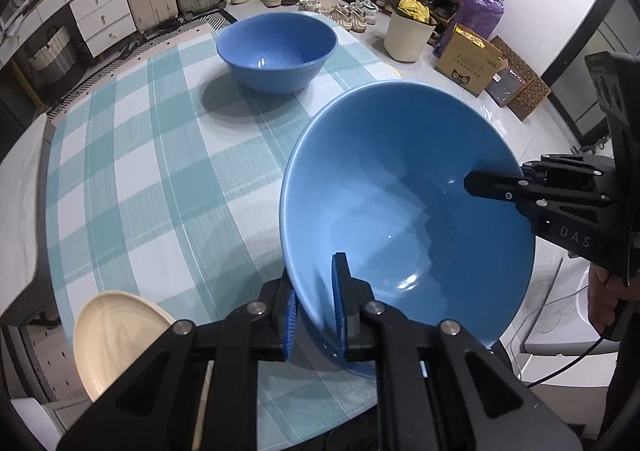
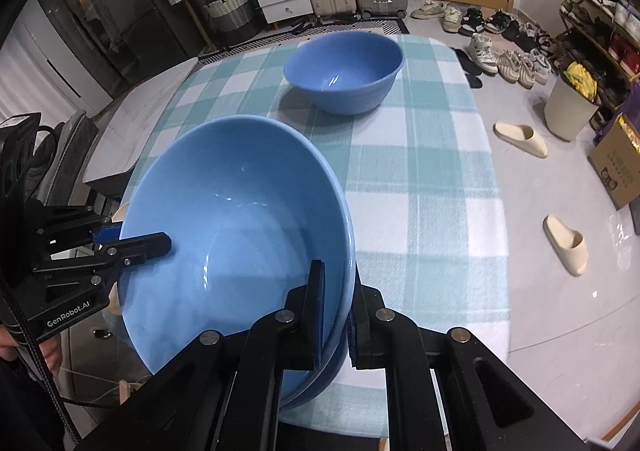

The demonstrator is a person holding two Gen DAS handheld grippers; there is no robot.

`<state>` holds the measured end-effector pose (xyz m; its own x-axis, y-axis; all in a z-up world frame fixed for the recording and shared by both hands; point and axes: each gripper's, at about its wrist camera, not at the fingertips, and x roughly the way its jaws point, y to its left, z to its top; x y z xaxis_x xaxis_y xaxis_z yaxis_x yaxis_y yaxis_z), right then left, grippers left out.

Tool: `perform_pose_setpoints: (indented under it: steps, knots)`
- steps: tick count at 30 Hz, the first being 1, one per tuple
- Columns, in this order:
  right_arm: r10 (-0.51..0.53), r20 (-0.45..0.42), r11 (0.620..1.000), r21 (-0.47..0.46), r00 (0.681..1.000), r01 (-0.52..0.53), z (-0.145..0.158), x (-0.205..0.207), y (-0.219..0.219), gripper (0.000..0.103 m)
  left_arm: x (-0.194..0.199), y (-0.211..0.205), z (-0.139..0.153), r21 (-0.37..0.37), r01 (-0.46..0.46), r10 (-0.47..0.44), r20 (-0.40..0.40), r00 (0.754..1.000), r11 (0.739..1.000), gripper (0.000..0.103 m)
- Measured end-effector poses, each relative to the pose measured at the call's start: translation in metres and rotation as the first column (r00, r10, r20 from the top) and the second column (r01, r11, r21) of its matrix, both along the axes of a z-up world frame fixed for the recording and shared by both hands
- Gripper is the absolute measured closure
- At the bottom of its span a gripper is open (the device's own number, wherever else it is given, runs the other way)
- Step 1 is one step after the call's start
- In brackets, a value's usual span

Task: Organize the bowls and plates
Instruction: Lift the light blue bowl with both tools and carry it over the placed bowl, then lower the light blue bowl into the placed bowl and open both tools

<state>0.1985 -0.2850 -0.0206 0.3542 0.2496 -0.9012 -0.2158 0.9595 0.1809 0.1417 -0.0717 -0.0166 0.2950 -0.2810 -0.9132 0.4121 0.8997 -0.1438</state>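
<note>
left tongs (image 1: 314, 315) pinch near rim of wide glossy blue ceramic bowl (image 1: 408, 211), tilted above the desk (image 1: 160, 179) | right tongs (image 2: 335, 321) pinch opposite rim | risk: uneven pull slips it | deeper blue bowl (image 1: 277, 51) beyond, collision possible

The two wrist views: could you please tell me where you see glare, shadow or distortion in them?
Left wrist view: small highlights glint inside the held bowl, the far bowl casts a dark shadow on the checked tablecloth, and the floor behind shines. Right wrist view: streaky glare inside the held bowl, with slight blur on the cloth. Both: fisheye bending and dark corners.
</note>
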Motion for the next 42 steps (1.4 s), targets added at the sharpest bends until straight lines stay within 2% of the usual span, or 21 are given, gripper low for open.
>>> perform_pose_setpoints:
  steps: [4,12,21,30,42]
  knots:
    - [0.008,-0.021,1.0,0.011,1.0,-0.008,-0.015,-0.006,0.002,0.094,-0.01,0.0,-0.008,0.015,0.001,-0.001,0.008,1.0,1.0,0.091]
    - [0.019,-0.013,1.0,-0.022,1.0,-0.02,-0.033,-0.018,0.008,0.094,-0.017,-0.002,-0.028,0.051,0.009,-0.008,-0.005,1.0,0.999,0.091]
    - [0.044,0.003,0.997,-0.071,0.999,-0.044,-0.045,-0.027,0.017,0.094,-0.027,-0.009,-0.047,0.157,0.036,-0.037,0.006,0.999,0.987,0.091]
    - [0.066,0.02,0.99,-0.124,0.998,-0.063,-0.053,-0.034,0.023,0.093,-0.029,-0.013,-0.059,0.195,0.051,-0.053,0.005,0.999,0.98,0.085]
    - [0.079,0.045,0.983,-0.172,0.996,-0.07,-0.047,-0.038,0.025,0.093,-0.025,-0.017,-0.065,0.198,0.061,-0.059,-0.017,0.998,0.978,0.082]
